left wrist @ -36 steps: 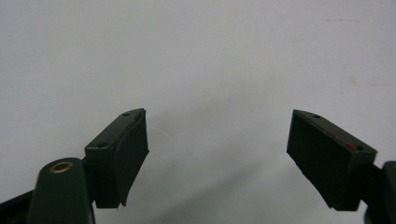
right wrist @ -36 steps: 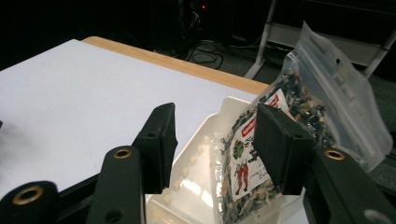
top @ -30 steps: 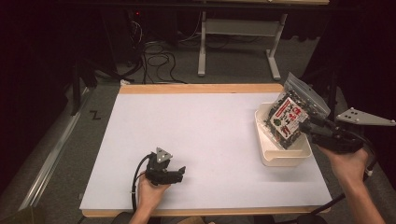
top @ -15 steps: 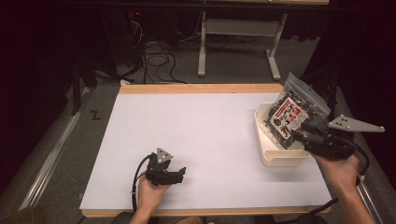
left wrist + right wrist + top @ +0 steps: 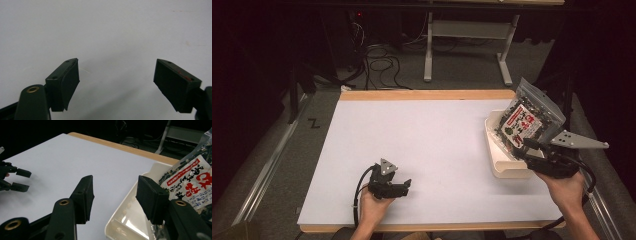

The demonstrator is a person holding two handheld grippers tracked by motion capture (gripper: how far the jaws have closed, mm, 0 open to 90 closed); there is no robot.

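Since the earlier frames the right tool [image 5: 528, 150] had come down and nearer, toward the near end of the tray; the left tool [image 5: 404, 186] hadn't moved. Left to right: left tool sat low over the white table [image 5: 432, 140] at the near left, jaws apart, nothing between them, table surface just beyond. Tray [image 5: 507, 167], cream plastic, sat at the table's right edge. Snack bag [image 5: 524, 122], clear with a red-and-white label, stood tilted in the tray's far part, its top leaning out to the right. Right tool hovered at the tray's near end, jaws wide apart, gripping nothing; bag just beside its right jaw.
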